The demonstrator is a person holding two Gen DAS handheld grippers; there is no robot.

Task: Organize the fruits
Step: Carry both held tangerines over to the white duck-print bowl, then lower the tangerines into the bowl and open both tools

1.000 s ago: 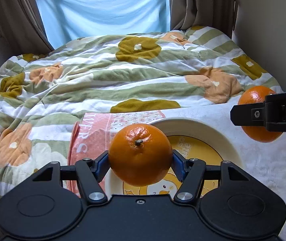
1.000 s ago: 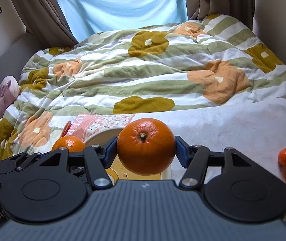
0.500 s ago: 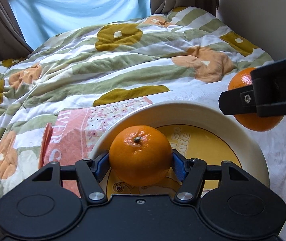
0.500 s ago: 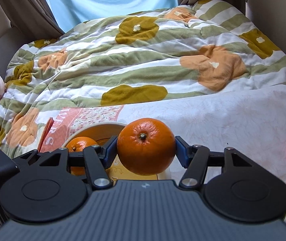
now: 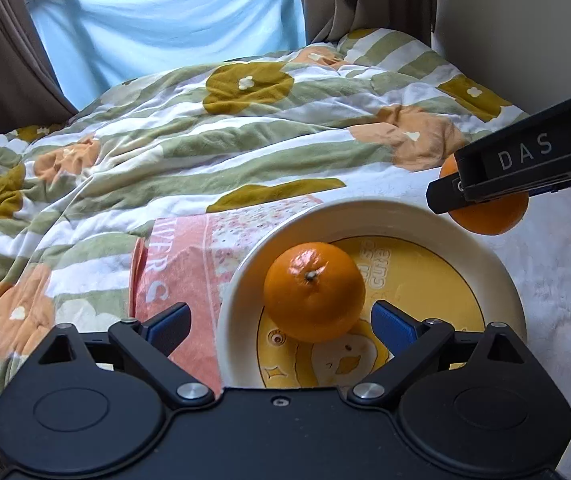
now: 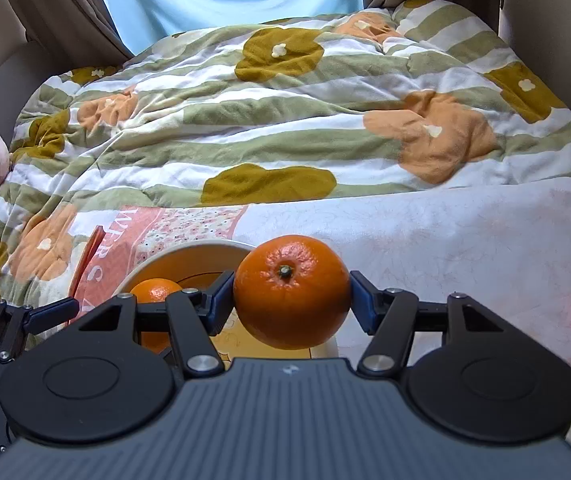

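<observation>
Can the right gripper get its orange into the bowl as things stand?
Probably yes. The right gripper is shut on its orange right at the bowl rim. The left gripper is open around the orange already inside, but the bowl's right half looks bare.

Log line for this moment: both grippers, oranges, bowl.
left gripper: open | first orange: resting in bowl | right gripper: shut on second orange, beside bowl | next: likely place it
</observation>
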